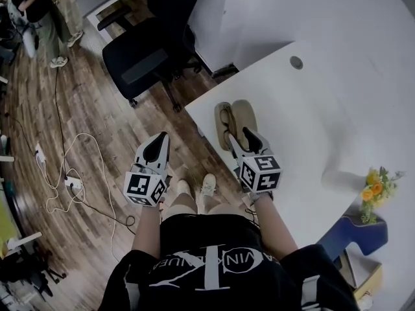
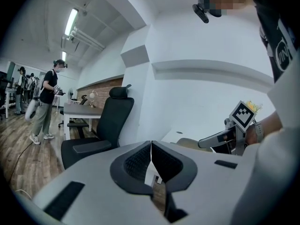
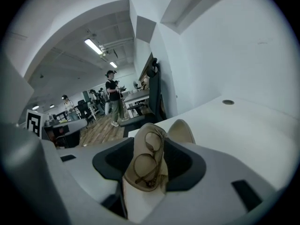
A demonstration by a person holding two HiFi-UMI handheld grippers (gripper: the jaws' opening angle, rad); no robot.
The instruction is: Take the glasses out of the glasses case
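A beige glasses case [image 1: 233, 123] lies open near the corner of the white table [image 1: 311, 122], lid [image 3: 182, 131] folded back. Thin-framed glasses [image 3: 147, 163] rest inside it. My right gripper [image 1: 240, 135] hovers over the case's near end, jaws open wide. In the right gripper view the case [image 3: 140, 182] shows in the gap between them, and the pads do not press on it. Left of the table, my left gripper [image 1: 162, 137] hangs over the wooden floor, shut and empty. In the left gripper view its jaws [image 2: 151, 146] meet, with the case [image 2: 187, 142] and right gripper [image 2: 225, 137] off to the right.
A black office chair [image 1: 152, 44] stands beyond the table corner. Cables and a power strip [image 1: 71, 183] lie on the floor at left. Yellow flowers [image 1: 376, 188] and a blue object [image 1: 353, 235] sit at the table's right. A person [image 1: 39, 11] stands far off.
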